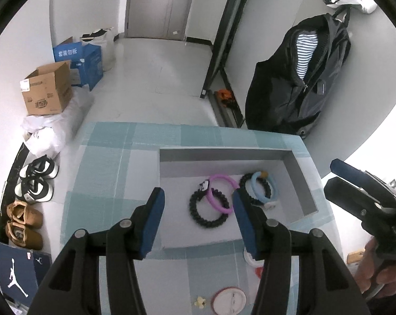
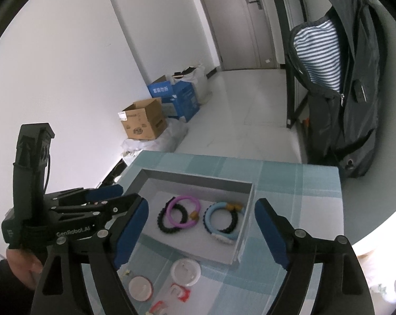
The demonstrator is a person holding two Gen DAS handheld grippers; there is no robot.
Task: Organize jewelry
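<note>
- Teal-and-white checked cloth (image 1: 114,162) is spread over the table.
- Left gripper (image 1: 198,210) is held apart, empty, above a shallow grey rectangular tray (image 1: 224,155).
- Right gripper (image 2: 202,225) is spread wide, nothing grasped.
- Black beaded bracelet (image 1: 207,216), smooth purple ring (image 1: 220,193) and pale blue ring (image 1: 265,187) are laid inside.

Left gripper (image 1: 198,219) hides part of the white ring (image 1: 250,258); red-rimmed disc (image 1: 228,300) cut off
</note>
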